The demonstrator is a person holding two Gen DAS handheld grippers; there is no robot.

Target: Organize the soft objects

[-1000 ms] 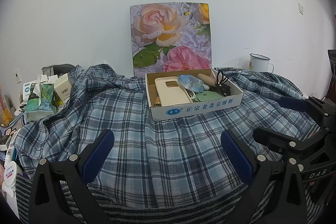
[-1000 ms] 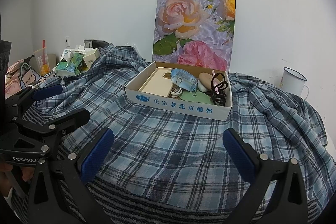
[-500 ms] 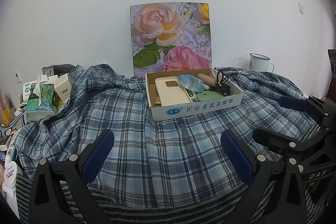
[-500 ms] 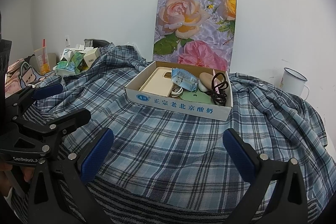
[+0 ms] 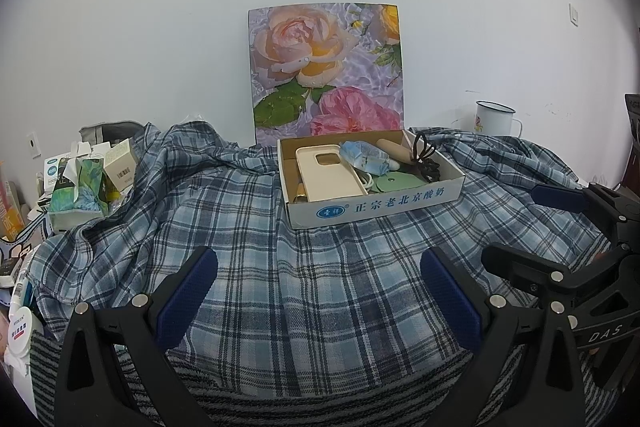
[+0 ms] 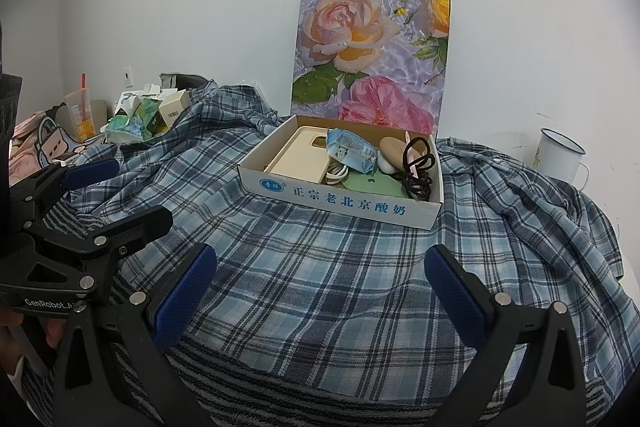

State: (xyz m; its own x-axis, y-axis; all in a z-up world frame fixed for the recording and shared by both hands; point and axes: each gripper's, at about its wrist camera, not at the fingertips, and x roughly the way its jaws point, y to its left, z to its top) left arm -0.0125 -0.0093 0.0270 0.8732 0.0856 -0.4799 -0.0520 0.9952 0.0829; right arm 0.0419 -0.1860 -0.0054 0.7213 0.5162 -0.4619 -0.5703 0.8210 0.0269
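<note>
A blue plaid shirt [image 5: 304, 267] lies spread over the table, also in the right wrist view [image 6: 340, 287]. On it stands a white cardboard box [image 5: 376, 205] [image 6: 340, 199] holding a beige phone case [image 5: 326, 175], a blue packet [image 6: 350, 147], a black cord [image 6: 418, 167] and a green tag. My left gripper [image 5: 318, 291] is open and empty, above the shirt's near part. My right gripper [image 6: 320, 287] is open and empty beside it; it also shows at the right of the left wrist view [image 5: 556, 227].
A flower picture [image 5: 326, 75] leans on the wall behind the box. A white enamel mug [image 5: 494, 119] stands at the back right. Tissue packs and small boxes [image 5: 80, 187] crowd the left edge. A striped cloth [image 6: 280, 387] lies under the shirt's front.
</note>
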